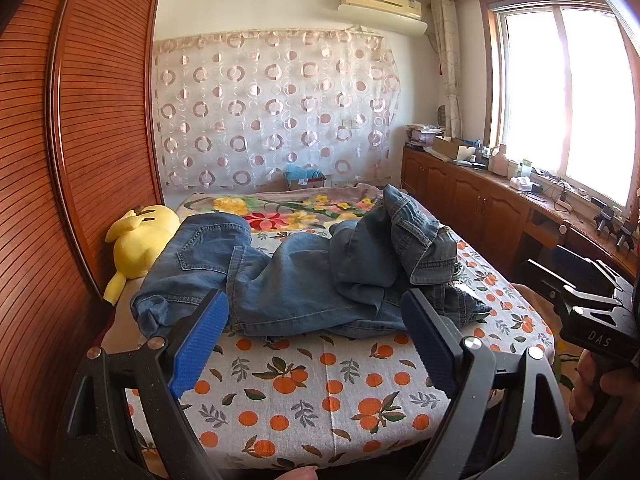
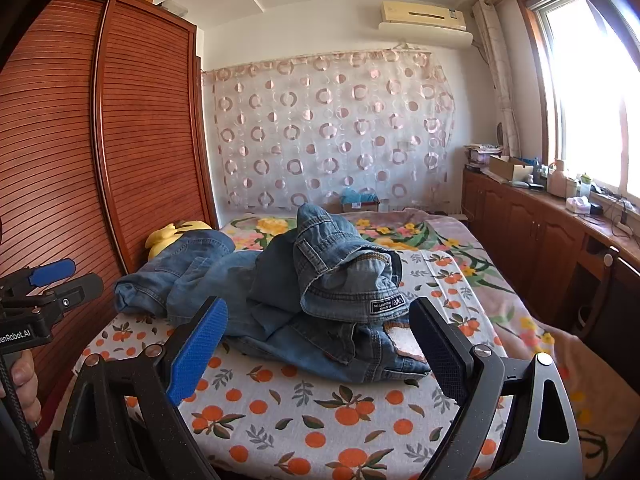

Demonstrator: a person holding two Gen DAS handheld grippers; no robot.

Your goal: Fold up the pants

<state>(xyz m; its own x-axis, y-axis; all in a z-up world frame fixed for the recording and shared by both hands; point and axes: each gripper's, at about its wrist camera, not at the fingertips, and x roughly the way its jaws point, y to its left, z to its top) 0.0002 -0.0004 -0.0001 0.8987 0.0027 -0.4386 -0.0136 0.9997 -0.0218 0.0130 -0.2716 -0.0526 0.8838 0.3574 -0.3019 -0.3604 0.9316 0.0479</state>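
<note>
A pair of blue denim pants (image 1: 304, 276) lies crumpled in a heap on the bed's orange-print sheet (image 1: 320, 392), with one part bunched up high at the right. My left gripper (image 1: 316, 320) hovers open just short of the heap's near edge, nothing between its fingers. In the right wrist view the same pants (image 2: 320, 292) show a waistband label facing me. My right gripper (image 2: 320, 328) is open too, close to the heap's front edge. Each gripper also appears in the other's view: the right gripper (image 1: 576, 280) at the right edge, the left gripper (image 2: 68, 276) at the left edge.
A yellow plush toy (image 1: 140, 240) lies beside the pants by the slatted wooden wardrobe (image 1: 80, 140). A floral blanket (image 1: 288, 208) covers the far bed. Wooden cabinets (image 1: 480, 196) with clutter run under the window on the right. A person's hand (image 2: 20, 384) holds a handle.
</note>
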